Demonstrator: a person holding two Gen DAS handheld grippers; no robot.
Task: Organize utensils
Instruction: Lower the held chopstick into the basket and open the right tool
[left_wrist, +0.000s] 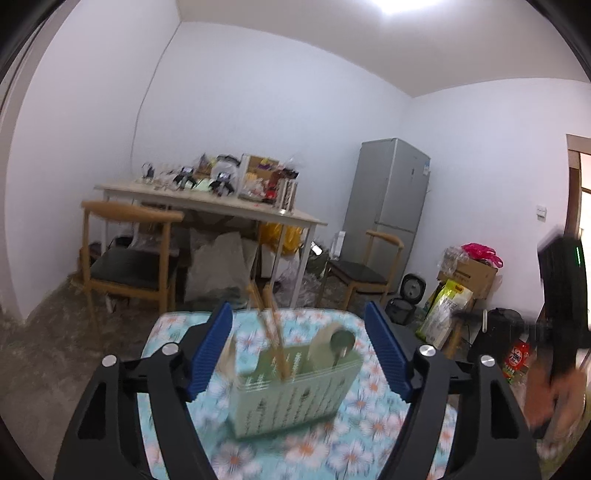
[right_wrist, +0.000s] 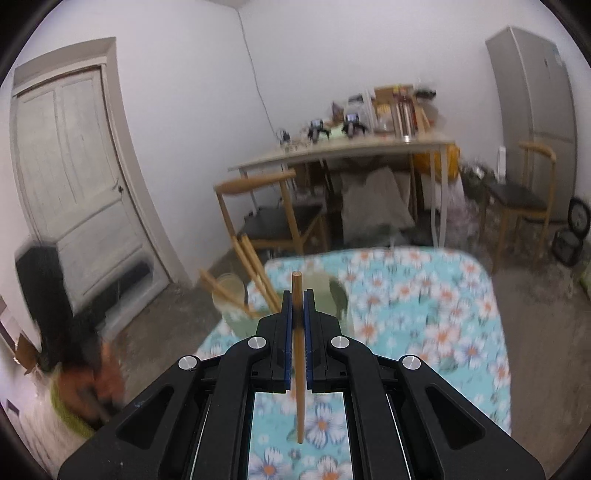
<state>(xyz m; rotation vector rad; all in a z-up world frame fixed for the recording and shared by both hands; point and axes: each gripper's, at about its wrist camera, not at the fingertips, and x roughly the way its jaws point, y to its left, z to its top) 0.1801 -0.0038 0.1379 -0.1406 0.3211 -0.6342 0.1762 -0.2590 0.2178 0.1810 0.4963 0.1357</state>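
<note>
A pale green utensil holder (left_wrist: 295, 398) stands on a floral tablecloth (left_wrist: 369, 398), blurred by motion. It holds wooden chopsticks (left_wrist: 271, 328) leaning left and a dark spoon (left_wrist: 341, 341) at its right. My left gripper (left_wrist: 301, 347) is open, its blue pads either side of the holder and above it. My right gripper (right_wrist: 297, 306) is shut on a single wooden chopstick (right_wrist: 298, 369), held nearly upright. The holder (right_wrist: 243, 317) with more chopsticks (right_wrist: 255, 273) sits just beyond the right gripper's fingertips, partly hidden by them.
A cluttered dining table (left_wrist: 207, 201) with wooden chairs (left_wrist: 125, 251) stands behind. A grey fridge (left_wrist: 388, 206) is at the back right, with boxes and bags (left_wrist: 465, 280) on the floor. A white door (right_wrist: 70, 177) is at the left in the right wrist view.
</note>
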